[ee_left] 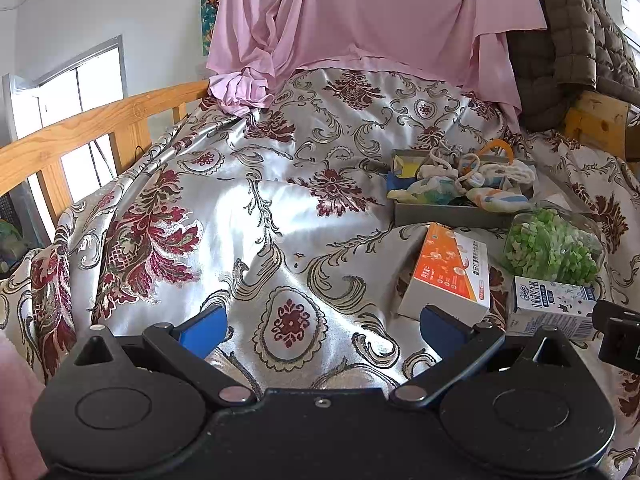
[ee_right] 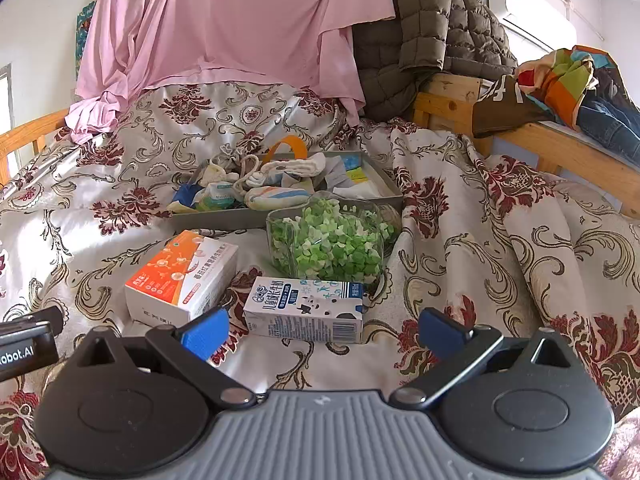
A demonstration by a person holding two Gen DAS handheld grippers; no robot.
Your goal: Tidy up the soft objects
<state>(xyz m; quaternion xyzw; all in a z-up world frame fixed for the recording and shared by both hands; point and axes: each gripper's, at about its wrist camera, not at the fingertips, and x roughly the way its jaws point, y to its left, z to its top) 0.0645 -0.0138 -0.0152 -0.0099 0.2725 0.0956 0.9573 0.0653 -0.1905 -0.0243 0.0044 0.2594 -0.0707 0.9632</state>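
Left tool (ee_left: pixel 322 326) wide open, empty, right tool (ee_right: pixel 324 330) likewise

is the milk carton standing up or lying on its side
Lying on its side. The milk carton rests lengthwise on the bedspread, printed face up and its text running sideways, in front of the jar of green stars.

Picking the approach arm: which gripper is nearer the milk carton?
Right. The right gripper sits directly before the milk carton; the left gripper is off to the carton's left.
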